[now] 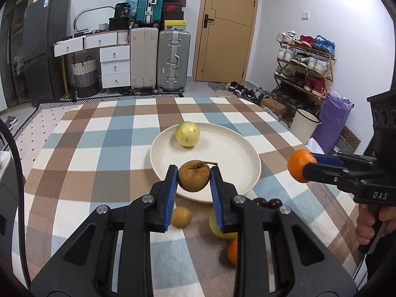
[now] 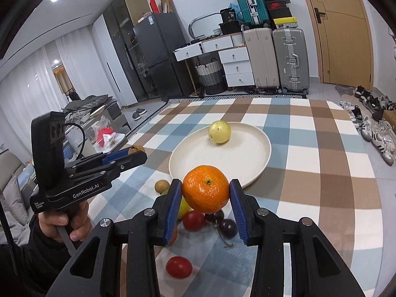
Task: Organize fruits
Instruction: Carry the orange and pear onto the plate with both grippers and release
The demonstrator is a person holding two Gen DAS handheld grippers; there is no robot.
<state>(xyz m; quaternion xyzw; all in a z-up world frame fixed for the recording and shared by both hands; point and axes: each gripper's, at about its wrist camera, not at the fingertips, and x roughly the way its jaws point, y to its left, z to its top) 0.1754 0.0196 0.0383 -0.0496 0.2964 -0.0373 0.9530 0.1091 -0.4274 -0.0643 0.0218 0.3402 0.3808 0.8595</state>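
Observation:
My left gripper [image 1: 193, 177] is shut on a brown pear [image 1: 193, 176] and holds it above the near rim of the white plate [image 1: 230, 153]. A pale yellow-green round fruit [image 1: 187, 134] lies on the plate's far side. My right gripper [image 2: 205, 193] is shut on an orange mandarin [image 2: 205, 188] and holds it in the air near the plate's [image 2: 252, 158] front edge; it also shows in the left wrist view [image 1: 300, 165]. The left gripper [image 2: 136, 154] with the pear tip shows at the left of the right wrist view.
Loose fruit lies on the checked tablecloth [image 1: 99, 153] near me: a small brown fruit [image 1: 181, 217], a yellow-green fruit [image 1: 220, 227], an orange [image 1: 232, 251], dark cherries [image 2: 227, 226], red tomatoes [image 2: 178, 267]. Suitcases, drawers, a shoe rack stand beyond.

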